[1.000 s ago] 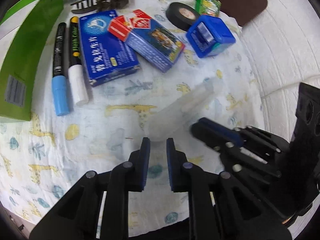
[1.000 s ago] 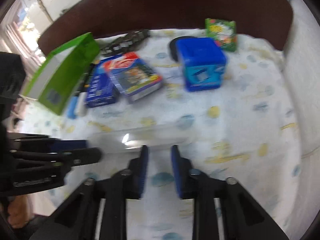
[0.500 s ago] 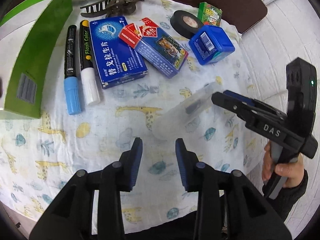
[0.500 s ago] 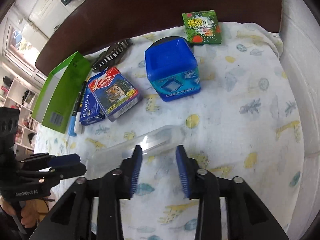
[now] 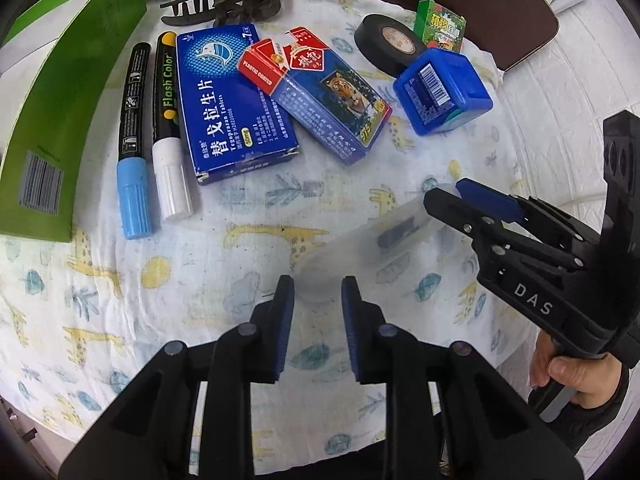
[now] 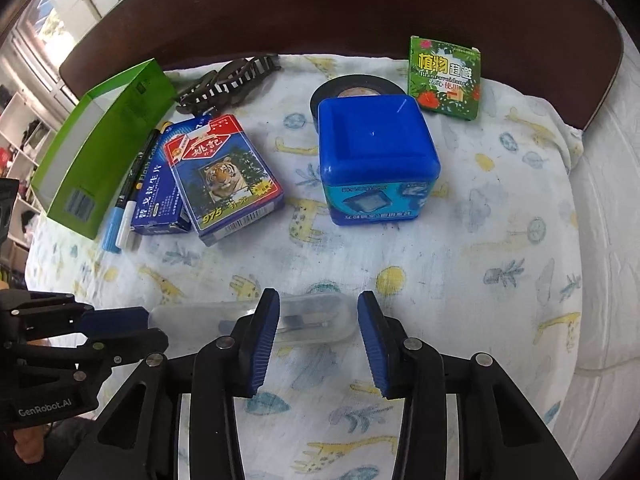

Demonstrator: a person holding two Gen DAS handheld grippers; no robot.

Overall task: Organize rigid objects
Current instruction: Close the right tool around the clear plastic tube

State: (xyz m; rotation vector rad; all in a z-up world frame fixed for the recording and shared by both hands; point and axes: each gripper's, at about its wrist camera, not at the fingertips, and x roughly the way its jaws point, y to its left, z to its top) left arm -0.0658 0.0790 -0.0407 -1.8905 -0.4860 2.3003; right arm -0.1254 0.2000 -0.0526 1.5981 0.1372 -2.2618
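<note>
Pointing steeply down, both grippers' jaws apart, closing around clear case (image 6: pixel 312 318).

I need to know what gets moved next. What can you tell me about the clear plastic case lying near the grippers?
The clear plastic case is long, frosted and see-through, with rounded ends and a dark, slim item inside. It lies flat on the patterned cloth, apart from the boxes. The left gripper sits at one end, the right gripper at the other; both are open, jaws just narrowing, neither visibly pressing it.
</note>
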